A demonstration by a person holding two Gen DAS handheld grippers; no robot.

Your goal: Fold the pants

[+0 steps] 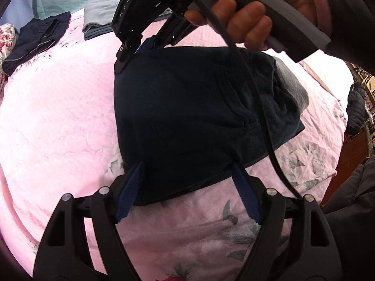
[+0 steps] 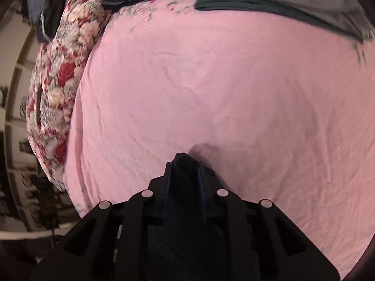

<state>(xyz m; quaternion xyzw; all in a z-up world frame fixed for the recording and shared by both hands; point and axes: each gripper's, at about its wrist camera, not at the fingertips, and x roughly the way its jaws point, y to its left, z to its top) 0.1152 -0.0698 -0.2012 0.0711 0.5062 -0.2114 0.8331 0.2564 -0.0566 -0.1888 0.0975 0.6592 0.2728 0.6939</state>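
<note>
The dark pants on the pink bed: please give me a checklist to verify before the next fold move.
1. Right gripper pinches the dark pants: ok, fabric sits between its pads.
2. Left gripper open: ok, its fingers straddle the near hem.
3. Left pads press the cloth: not ok.
4. Pants folded into a compact shape: ok.
5. Black cable clear of the pants: not ok, it crosses over them.
6. Bedspread free beside the pants: ok.
</note>
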